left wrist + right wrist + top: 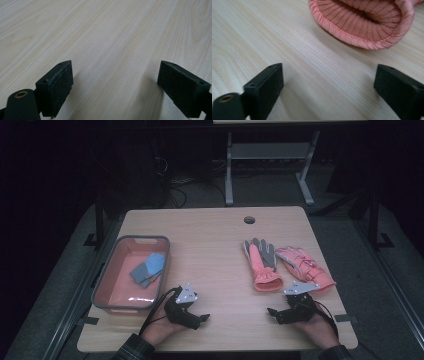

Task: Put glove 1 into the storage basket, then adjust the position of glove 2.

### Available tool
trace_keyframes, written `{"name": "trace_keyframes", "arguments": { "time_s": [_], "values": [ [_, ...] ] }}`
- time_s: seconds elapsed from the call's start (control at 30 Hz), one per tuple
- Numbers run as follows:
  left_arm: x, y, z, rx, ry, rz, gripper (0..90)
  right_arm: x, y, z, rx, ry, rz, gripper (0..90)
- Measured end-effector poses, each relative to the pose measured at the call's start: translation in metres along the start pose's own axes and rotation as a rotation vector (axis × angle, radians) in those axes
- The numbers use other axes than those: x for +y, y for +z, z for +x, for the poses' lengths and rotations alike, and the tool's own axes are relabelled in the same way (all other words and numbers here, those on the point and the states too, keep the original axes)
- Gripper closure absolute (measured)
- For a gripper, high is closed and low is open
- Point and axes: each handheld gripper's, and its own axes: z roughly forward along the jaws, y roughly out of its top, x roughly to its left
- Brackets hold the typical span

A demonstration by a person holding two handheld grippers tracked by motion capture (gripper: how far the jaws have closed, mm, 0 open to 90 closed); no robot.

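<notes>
Two pink gloves lie on the right half of the wooden table (210, 240). The one with a grey palm (261, 261) is nearer the middle, and the all-pink one (304, 267) lies to its right. My right gripper (278, 314) is open near the front edge, just below the gloves; a glove's ribbed pink cuff (362, 22) lies close ahead of its jaws. Low over bare wood at the front left, my left gripper (200, 319) is open and empty. A grey-rimmed pink bin (131, 272) to its left holds folded blue-grey cloth (149, 268).
A round cable hole (249, 219) sits near the table's far edge. Beyond the table stand grey metal frame legs (229, 170) on a dark floor. Bare wood (105, 37) stretches between the bin and the gloves.
</notes>
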Motion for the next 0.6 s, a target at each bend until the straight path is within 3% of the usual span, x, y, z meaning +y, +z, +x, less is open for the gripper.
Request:
{"name": "trace_keyframes", "arguments": {
  "time_s": [0.2,0.3,0.6],
  "values": [
    [0.000,0.000,0.001,-0.001,0.008,0.004,12.4,0.007,-0.011,-0.002,0.016,0.043,-0.005,18.4],
    [0.000,0.000,0.001,-0.007,0.014,0.004,12.3,0.013,-0.018,-0.004,0.054,0.053,-0.003,29.2],
    [0.000,0.000,0.002,-0.016,0.022,-0.001,12.3,0.040,-0.035,-0.013,0.095,0.054,-0.052,66.7]
  ]
}}
